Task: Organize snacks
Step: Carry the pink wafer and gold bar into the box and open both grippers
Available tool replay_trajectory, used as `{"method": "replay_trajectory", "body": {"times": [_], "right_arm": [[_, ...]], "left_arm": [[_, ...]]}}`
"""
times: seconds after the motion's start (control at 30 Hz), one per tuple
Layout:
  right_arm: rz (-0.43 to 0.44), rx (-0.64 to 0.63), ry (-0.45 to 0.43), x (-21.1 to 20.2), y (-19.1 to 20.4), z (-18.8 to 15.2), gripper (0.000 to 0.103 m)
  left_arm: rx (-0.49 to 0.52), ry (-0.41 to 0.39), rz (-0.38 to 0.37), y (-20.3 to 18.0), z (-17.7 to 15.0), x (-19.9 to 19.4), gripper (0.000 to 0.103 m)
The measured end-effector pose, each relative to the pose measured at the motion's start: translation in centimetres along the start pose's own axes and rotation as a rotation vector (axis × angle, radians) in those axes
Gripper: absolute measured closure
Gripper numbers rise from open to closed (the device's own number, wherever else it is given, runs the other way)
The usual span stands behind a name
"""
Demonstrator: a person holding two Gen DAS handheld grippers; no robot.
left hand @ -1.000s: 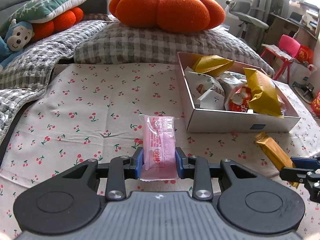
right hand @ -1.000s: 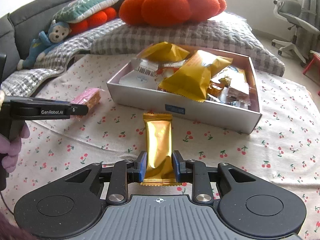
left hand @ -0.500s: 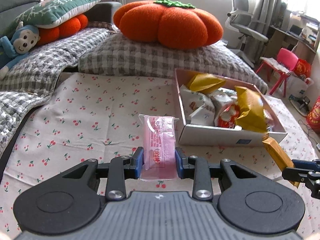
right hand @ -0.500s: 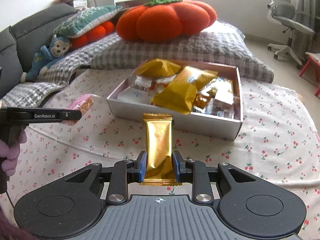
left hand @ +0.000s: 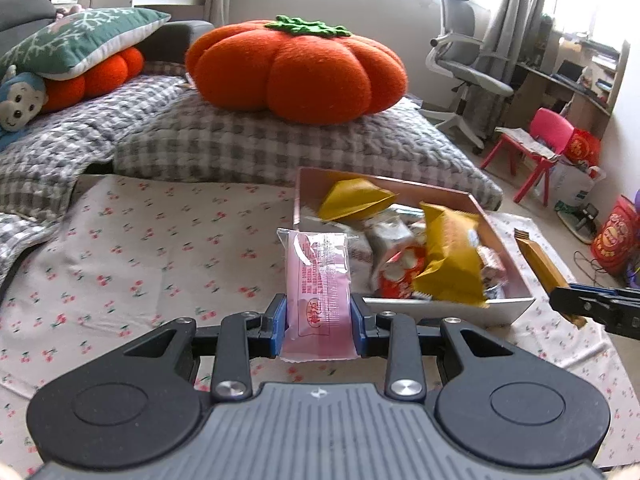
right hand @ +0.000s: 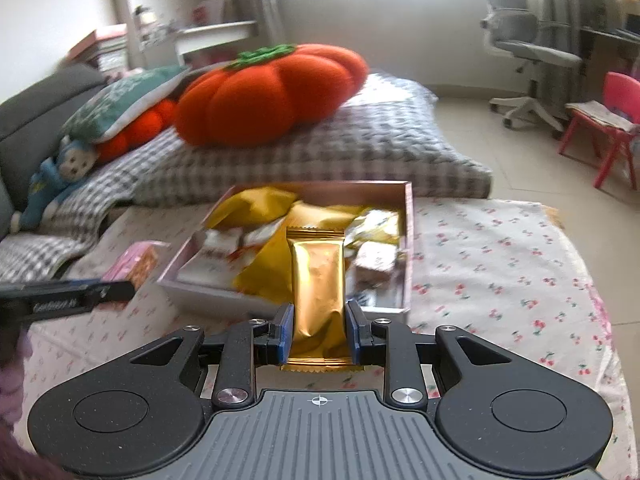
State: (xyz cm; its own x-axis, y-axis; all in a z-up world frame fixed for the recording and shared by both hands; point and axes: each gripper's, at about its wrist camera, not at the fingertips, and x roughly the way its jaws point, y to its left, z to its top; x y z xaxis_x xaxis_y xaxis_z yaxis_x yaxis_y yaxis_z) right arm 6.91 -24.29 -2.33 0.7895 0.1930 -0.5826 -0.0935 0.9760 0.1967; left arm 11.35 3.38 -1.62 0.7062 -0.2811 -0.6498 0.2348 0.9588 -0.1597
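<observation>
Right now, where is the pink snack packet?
Pink snack packet is clamped in the left hand-held gripper, raised beside the snack box, left of it.

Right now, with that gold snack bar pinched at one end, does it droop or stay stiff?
Probably fairly stiff: the gold snack bar sticks out straight past the right claw without sagging. Its foil wrapper looks dented near the grip, so it likely crumples easily. The shiny foil may be slippery, though it appears to hold here.

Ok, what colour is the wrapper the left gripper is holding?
Translucent pink wrapper with red print, held by the left gripper; clearest in the left wrist view.
</observation>
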Motion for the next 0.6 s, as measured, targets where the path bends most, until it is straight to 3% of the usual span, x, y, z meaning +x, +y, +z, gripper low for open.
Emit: {"method": "replay_trajectory", "body": {"times": [0.6], "right_arm": [[-0.054,0.132,-0.002,4.7,-2.5,2.2,0.077]], "left_arm": [[-0.016,0.009,-0.009,-3.8,1.3,5.0,0.073]]}}
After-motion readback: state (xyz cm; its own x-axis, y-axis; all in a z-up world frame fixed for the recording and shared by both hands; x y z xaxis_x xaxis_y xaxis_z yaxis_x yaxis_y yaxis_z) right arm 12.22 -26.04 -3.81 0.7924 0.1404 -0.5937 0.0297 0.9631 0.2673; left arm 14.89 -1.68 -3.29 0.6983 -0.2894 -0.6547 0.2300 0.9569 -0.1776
